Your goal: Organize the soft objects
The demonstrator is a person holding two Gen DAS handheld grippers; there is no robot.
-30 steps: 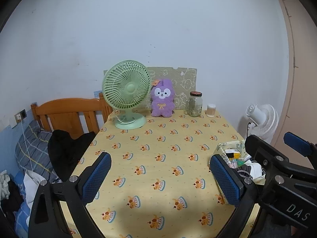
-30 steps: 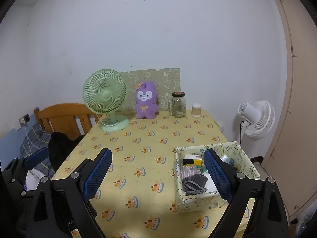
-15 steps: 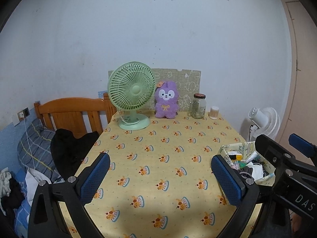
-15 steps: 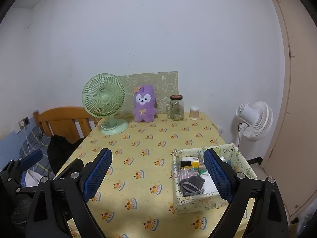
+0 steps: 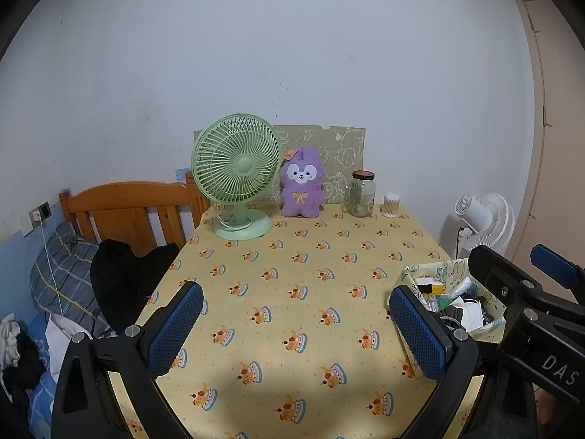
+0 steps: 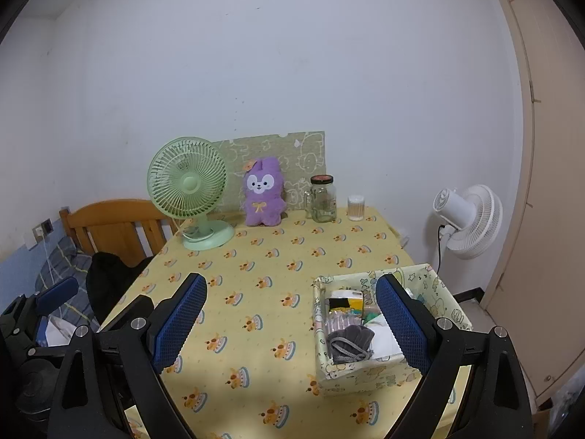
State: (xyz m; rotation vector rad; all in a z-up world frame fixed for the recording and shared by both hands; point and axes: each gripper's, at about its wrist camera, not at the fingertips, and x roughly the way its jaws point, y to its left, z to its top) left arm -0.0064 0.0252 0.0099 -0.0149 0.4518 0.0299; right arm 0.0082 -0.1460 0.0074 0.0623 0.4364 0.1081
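A purple plush rabbit sits upright at the far edge of the table, against a patterned board. A patterned fabric box stands at the table's near right, filled with small items, among them a grey pouch. My left gripper is open and empty above the near table edge. My right gripper is open and empty, its right finger in front of the box. The right gripper also shows at the right of the left wrist view.
A green desk fan stands left of the plush. A glass jar and a small cotton-swab tub stand right of it. A wooden bed frame with dark clothes is at the left. A white floor fan is at the right.
Both grippers have drawn back and up from the table, so the fan, plush and box look smaller and farther. Both stay open.
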